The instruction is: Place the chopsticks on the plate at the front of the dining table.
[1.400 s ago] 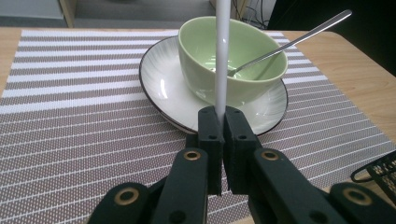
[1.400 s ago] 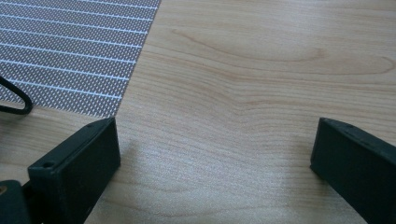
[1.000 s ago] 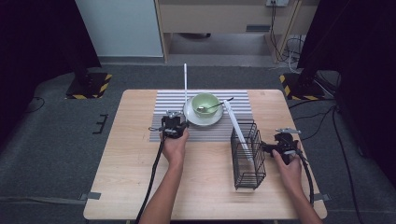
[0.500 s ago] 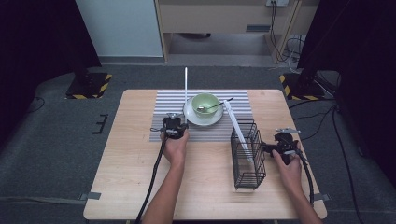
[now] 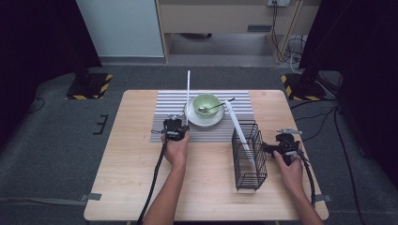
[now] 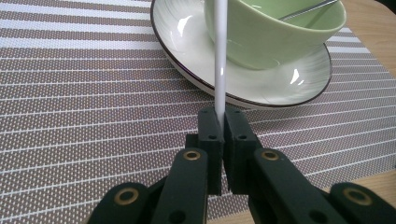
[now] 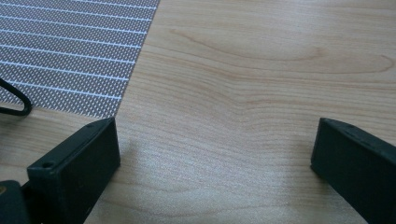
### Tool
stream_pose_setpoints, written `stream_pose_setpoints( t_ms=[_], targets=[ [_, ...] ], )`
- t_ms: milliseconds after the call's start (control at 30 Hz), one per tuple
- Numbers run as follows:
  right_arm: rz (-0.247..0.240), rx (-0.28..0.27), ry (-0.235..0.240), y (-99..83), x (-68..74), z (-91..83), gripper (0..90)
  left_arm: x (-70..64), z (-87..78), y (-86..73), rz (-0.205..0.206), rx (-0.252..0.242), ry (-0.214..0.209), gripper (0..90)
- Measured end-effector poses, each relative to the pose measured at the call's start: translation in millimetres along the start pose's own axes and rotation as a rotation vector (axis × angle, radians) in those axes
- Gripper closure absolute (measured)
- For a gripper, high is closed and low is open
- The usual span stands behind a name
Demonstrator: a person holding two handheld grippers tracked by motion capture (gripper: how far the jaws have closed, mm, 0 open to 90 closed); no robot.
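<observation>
- Left gripper [image 6: 219, 122] pinches a white stick [image 6: 221, 56] at its lower end; the stick stands upright over the striped mat [image 5: 169, 104], just beside the saucer [image 6: 187, 51] holding a green bowl [image 5: 207, 104].
- Right gripper [image 7: 215, 154] rests wide open over bare table [image 7: 261, 84], beside the wire rack [image 5: 248, 154].

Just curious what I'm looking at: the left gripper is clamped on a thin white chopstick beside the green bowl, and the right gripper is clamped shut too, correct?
Not quite. The left gripper is indeed shut on the thin white chopstick beside the pale green bowl, but the right gripper is not shut: the right gripper view shows its jaws wide apart over the bare wooden table, holding nothing.
</observation>
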State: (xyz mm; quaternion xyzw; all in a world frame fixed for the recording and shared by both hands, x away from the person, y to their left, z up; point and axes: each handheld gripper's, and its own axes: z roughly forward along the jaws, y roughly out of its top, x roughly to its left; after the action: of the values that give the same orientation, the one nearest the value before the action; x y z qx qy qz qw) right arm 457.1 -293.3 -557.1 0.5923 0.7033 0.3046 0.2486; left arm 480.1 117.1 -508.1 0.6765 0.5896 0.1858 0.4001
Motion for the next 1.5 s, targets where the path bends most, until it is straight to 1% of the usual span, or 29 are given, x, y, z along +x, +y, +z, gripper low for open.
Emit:
stream_pose_setpoints(
  t_ms=[567, 800, 1100, 1267, 1500],
  targets=[
    [0.001, 0.000, -0.002, 0.1, 0.3, 0.2, 1.2, -2.7, -7.2, 1.8, -0.004, -0.016, -0.001, 86.6],
    [0.002, 0.000, -0.003, 0.2, 0.6, 0.3, 1.0, 0.4, -8.1, 2.2, -0.009, -0.013, 0.008, 86.6],
    [0.002, 0.000, -0.002, 0.2, 1.0, 0.4, 1.0, 0.8, -9.6, 2.3, -0.010, -0.013, 0.013, 86.6],
    [0.003, 0.001, -0.003, 0.2, 1.1, 0.4, 1.0, 1.9, -10.4, 1.6, -0.020, -0.014, 0.011, 86.5],
    [0.003, 0.001, -0.003, 0.3, 1.1, 0.4, 1.0, 3.0, -10.8, 1.2, -0.023, -0.012, 0.012, 86.5]
  ],
)
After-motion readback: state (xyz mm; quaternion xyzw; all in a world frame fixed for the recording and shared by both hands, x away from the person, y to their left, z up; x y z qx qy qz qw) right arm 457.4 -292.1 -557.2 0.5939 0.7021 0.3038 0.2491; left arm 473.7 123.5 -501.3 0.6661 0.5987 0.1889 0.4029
